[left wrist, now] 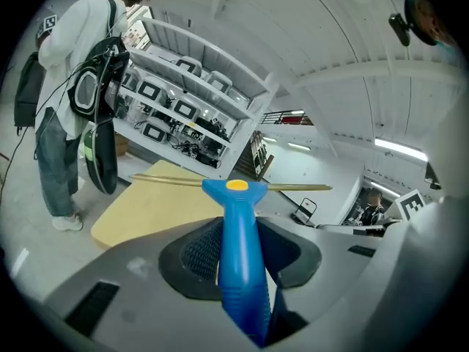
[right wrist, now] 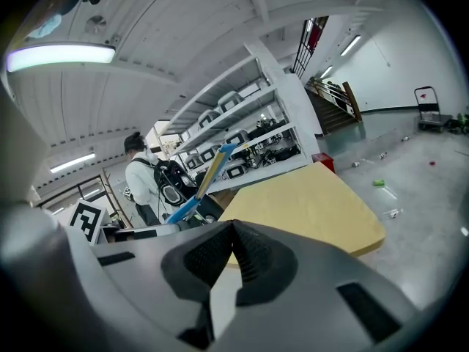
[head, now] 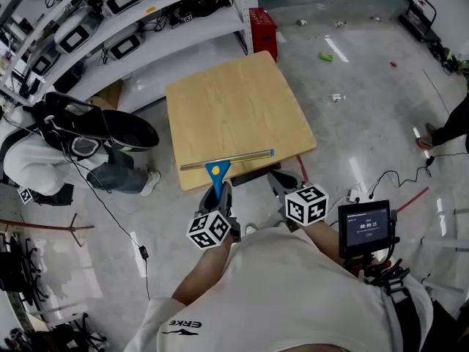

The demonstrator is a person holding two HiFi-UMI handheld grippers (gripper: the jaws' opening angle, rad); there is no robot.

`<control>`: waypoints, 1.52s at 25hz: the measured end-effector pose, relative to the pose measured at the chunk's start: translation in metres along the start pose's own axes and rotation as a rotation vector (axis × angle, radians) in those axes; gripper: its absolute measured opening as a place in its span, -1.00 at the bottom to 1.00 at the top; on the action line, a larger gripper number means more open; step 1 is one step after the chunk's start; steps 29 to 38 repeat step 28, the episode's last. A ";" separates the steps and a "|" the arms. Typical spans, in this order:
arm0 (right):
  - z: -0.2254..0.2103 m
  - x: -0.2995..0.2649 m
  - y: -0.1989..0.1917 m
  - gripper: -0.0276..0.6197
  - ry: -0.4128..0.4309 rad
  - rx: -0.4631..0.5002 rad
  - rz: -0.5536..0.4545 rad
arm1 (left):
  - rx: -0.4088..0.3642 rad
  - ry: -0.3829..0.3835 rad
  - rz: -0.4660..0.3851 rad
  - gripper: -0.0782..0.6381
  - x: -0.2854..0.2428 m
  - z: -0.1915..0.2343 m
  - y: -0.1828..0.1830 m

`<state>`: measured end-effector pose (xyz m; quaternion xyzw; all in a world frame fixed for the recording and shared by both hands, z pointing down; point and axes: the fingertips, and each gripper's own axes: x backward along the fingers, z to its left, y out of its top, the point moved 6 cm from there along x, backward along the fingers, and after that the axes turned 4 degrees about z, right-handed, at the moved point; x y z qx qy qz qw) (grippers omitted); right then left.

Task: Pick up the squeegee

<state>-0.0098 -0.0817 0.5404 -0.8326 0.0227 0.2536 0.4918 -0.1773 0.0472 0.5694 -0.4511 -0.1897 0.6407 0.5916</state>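
Head view: the squeegee (head: 218, 171) sits at the near edge of the wooden tabletop (head: 234, 94); its blade (head: 229, 159) runs left to right along that edge, and its blue handle (head: 216, 176) points back toward the person, straight into the left gripper (head: 220, 191); the right gripper (head: 277, 182) hangs just to the right of it, near the same edge. Whether the blade rests on the tabletop or hangs just above it is hard to tell from here.

Left gripper view: the jaws are clamped on the blue handle, which stands up between the ribbed pads (left wrist: 201, 251); the blade lies crosswise beyond the tips, so the long axis of the handle lines up with the jaws.

Right gripper view: the jaws are together with nothing between them; the squeegee shows off to the left, the tabletop ahead.
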 end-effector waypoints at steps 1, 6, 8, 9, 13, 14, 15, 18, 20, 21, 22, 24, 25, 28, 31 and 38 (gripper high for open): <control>0.000 0.000 0.000 -0.90 0.000 -0.002 0.002 | 0.000 0.000 0.001 -0.41 0.000 0.000 0.001; 0.001 -0.001 0.005 -0.90 -0.001 -0.003 0.003 | -0.002 -0.003 0.004 -0.41 -0.001 0.000 0.005; 0.001 -0.001 0.006 -0.90 0.000 -0.006 0.005 | -0.001 -0.004 0.008 -0.41 -0.001 -0.001 0.005; 0.001 -0.001 0.007 -0.90 0.000 -0.007 0.006 | -0.001 -0.004 0.009 -0.41 -0.002 -0.002 0.007; 0.001 -0.002 0.009 -0.90 -0.004 -0.009 0.008 | -0.002 -0.007 0.011 -0.41 -0.003 -0.002 0.010; 0.002 -0.002 0.009 -0.90 -0.005 -0.009 0.008 | -0.003 -0.009 0.012 -0.41 -0.003 -0.001 0.011; 0.003 -0.003 0.009 -0.90 -0.006 -0.009 0.008 | -0.005 -0.011 0.014 -0.41 -0.003 0.000 0.011; 0.004 -0.003 0.009 -0.90 -0.011 -0.010 0.009 | -0.009 -0.014 0.022 -0.41 -0.003 0.001 0.012; 0.003 -0.003 0.010 -0.90 -0.014 -0.011 0.009 | -0.010 -0.016 0.023 -0.41 -0.004 0.001 0.012; 0.003 -0.003 0.010 -0.90 -0.014 -0.012 0.009 | -0.011 -0.016 0.023 -0.41 -0.005 0.001 0.012; 0.003 -0.003 0.010 -0.90 -0.014 -0.013 0.008 | -0.011 -0.017 0.023 -0.41 -0.005 0.001 0.012; 0.003 -0.003 0.011 -0.90 -0.016 -0.014 0.007 | -0.010 -0.018 0.022 -0.41 -0.005 0.001 0.013; 0.003 -0.004 0.012 -0.90 -0.017 -0.014 0.007 | -0.010 -0.019 0.021 -0.41 -0.005 0.000 0.014; 0.005 -0.006 0.016 -0.90 -0.016 -0.008 0.007 | -0.009 -0.020 0.013 -0.41 -0.004 0.000 0.019; 0.005 -0.006 0.016 -0.90 -0.016 -0.008 0.007 | -0.009 -0.020 0.013 -0.41 -0.004 0.000 0.019; 0.005 -0.006 0.016 -0.90 -0.016 -0.008 0.007 | -0.009 -0.020 0.013 -0.41 -0.004 0.000 0.019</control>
